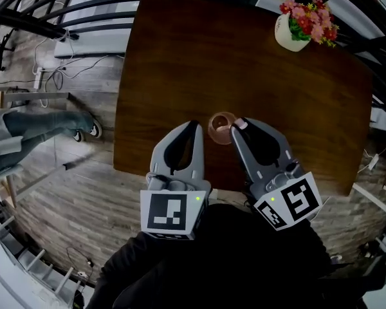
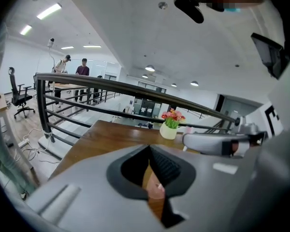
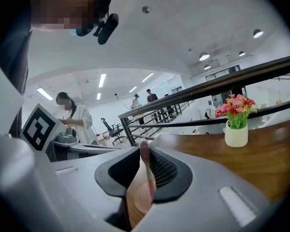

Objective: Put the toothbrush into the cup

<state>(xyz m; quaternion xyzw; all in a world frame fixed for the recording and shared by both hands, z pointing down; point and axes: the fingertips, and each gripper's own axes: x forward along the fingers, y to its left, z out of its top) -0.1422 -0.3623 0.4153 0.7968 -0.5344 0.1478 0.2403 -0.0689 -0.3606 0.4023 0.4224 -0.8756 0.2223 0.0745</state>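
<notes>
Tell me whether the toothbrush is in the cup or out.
Out. The right gripper clamps the toothbrush between its fingers, with its pink end beside the cup, not inside it.

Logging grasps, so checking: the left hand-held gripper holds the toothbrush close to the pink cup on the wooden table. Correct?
No. The right hand-held gripper holds the toothbrush, as the right gripper view shows; it is close to the pink cup on the wooden table.
</notes>
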